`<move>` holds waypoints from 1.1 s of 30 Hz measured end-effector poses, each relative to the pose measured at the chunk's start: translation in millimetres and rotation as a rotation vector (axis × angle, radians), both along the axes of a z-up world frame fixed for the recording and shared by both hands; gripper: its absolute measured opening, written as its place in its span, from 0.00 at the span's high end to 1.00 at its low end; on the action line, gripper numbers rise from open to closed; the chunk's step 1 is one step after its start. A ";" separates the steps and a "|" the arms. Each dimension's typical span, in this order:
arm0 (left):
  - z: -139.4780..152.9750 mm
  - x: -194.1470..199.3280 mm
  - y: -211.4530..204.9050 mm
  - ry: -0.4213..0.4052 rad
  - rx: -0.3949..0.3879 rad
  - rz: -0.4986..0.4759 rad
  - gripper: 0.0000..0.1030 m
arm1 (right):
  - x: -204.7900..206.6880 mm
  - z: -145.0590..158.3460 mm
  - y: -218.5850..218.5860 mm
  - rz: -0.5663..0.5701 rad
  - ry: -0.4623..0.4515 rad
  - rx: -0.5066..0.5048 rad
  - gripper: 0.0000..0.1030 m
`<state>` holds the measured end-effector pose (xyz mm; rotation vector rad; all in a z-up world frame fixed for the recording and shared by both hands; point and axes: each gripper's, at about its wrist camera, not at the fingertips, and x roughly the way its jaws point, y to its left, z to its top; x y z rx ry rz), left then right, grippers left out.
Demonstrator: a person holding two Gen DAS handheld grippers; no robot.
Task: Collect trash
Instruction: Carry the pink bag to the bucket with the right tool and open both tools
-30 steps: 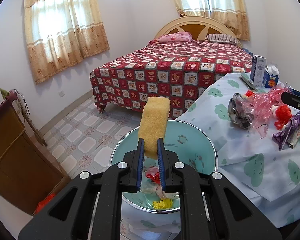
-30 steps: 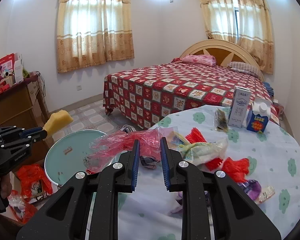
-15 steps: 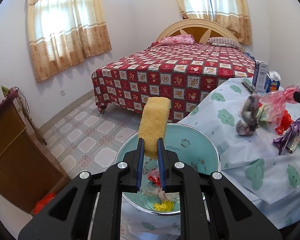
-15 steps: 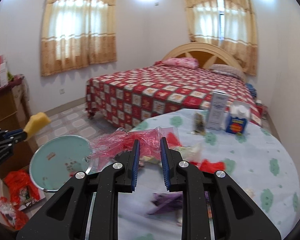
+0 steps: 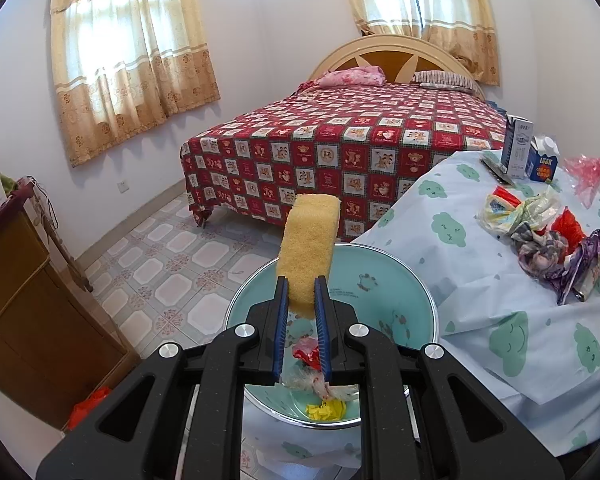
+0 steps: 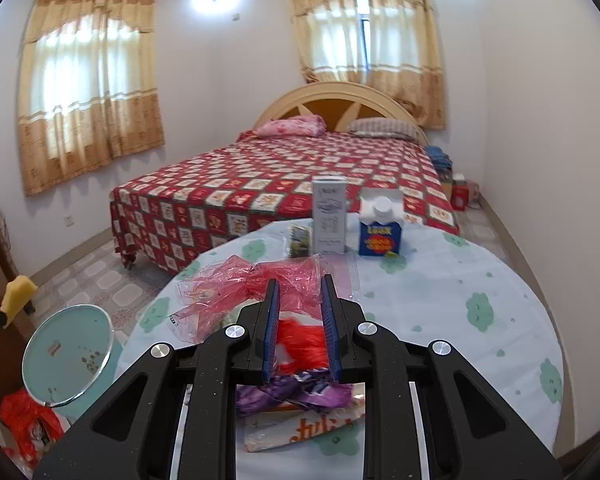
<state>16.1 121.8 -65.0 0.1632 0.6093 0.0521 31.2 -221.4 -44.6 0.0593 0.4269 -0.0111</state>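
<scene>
My left gripper point(image 5: 301, 285) is shut on a yellow sponge point(image 5: 308, 245) and holds it upright above a teal basin point(image 5: 400, 280) that holds a few scraps of trash point(image 5: 325, 394). My right gripper point(image 6: 299, 285) is shut on a crumpled pink plastic wrapper point(image 6: 236, 292) and holds it above the round table point(image 6: 440, 300). Below it lie a red wrapper point(image 6: 300, 344) and a purple wrapper point(image 6: 296, 394). In the left wrist view the pile of wrappers point(image 5: 540, 240) lies on the table at the right. The basin point(image 6: 66, 354) sits left of the table.
Two cartons point(image 6: 378, 226) and a small packet point(image 6: 298, 240) stand at the table's far edge. A bed with a red checked cover point(image 5: 360, 152) fills the room behind. A wooden cabinet point(image 5: 24, 312) stands at the left, with a red bag point(image 6: 24, 420) on the floor.
My right gripper has lifted the pink wrapper up and swung right over the table. My left gripper has kept the sponge over the basin, drifting slightly.
</scene>
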 end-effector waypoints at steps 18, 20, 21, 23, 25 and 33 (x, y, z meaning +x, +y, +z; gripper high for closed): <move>-5.7 3.6 32.4 -0.017 0.034 0.094 0.87 | 38.9 -7.8 130.0 0.286 -0.013 -0.058 0.80; -5.2 3.9 37.6 -0.020 0.034 0.109 0.87 | 42.5 -8.1 139.3 0.303 -0.013 -0.062 0.79; -5.0 4.1 40.9 -0.021 0.034 0.117 0.87 | 43.5 -9.1 143.2 0.308 -0.012 -0.063 0.79; -5.3 4.1 45.0 -0.020 0.032 0.127 0.87 | 46.0 -10.8 150.9 0.321 -0.010 -0.064 0.79; -6.5 4.7 48.6 -0.017 0.034 0.136 0.87 | 48.0 -12.0 157.4 0.334 -0.006 -0.066 0.79; -11.5 6.2 52.9 -0.004 0.034 0.144 0.87 | 51.6 -18.1 177.7 0.376 0.003 -0.084 0.79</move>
